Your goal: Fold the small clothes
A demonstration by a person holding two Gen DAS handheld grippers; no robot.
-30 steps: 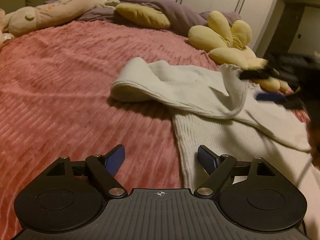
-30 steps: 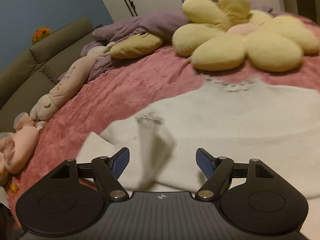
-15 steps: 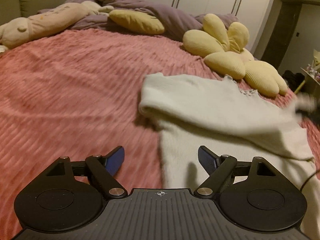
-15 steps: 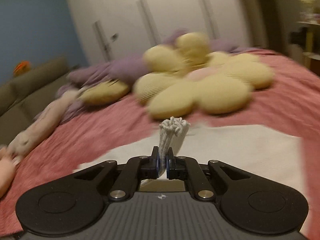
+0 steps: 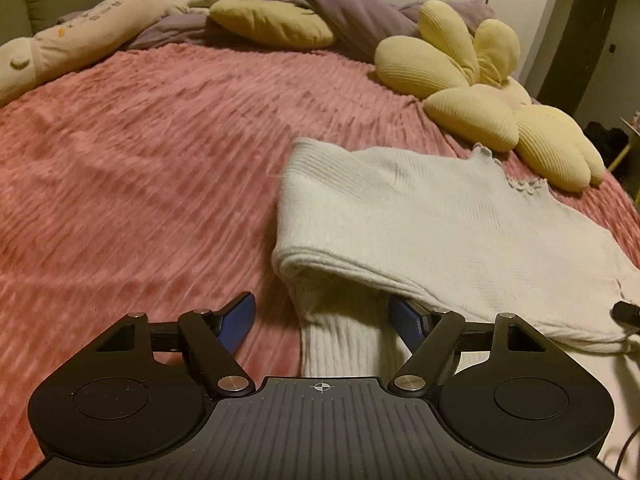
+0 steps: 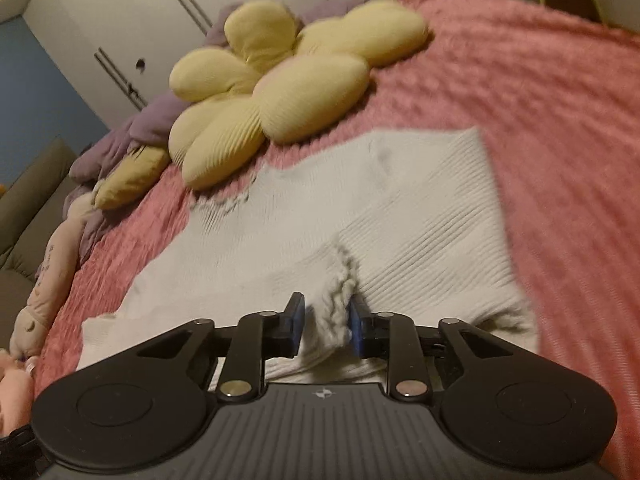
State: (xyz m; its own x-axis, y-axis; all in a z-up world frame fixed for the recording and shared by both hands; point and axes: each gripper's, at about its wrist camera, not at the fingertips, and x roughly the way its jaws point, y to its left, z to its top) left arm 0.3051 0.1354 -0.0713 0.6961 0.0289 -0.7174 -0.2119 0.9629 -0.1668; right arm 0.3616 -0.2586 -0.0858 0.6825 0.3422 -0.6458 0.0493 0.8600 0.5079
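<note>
A white knit sweater [image 5: 460, 216] lies flat on the pink bedspread [image 5: 140, 160], with one sleeve [image 5: 380, 248] folded across its body. My left gripper [image 5: 324, 320] is open and closing. It straddles the sweater's near left edge, and its right finger [image 5: 406, 318] is tucked under the folded sleeve. In the right wrist view the frilly cuff [image 6: 332, 304] of that sleeve sits loosely between the pads of my right gripper [image 6: 326, 324]. Its jaws are opening, low over the sweater [image 6: 420, 208].
A yellow flower cushion [image 5: 480, 92] [image 6: 280, 92] lies just beyond the sweater's collar. A purple blanket [image 5: 340, 4], a yellow pillow [image 5: 272, 24] and a long plush toy [image 5: 80, 36] line the far side of the bed. White wardrobe doors [image 6: 120, 40] stand behind.
My right gripper shut on the cuff, carried the sleeve across the sweater and down, and its jaws have now parted. My left gripper has moved right, up to the sweater's edge.
</note>
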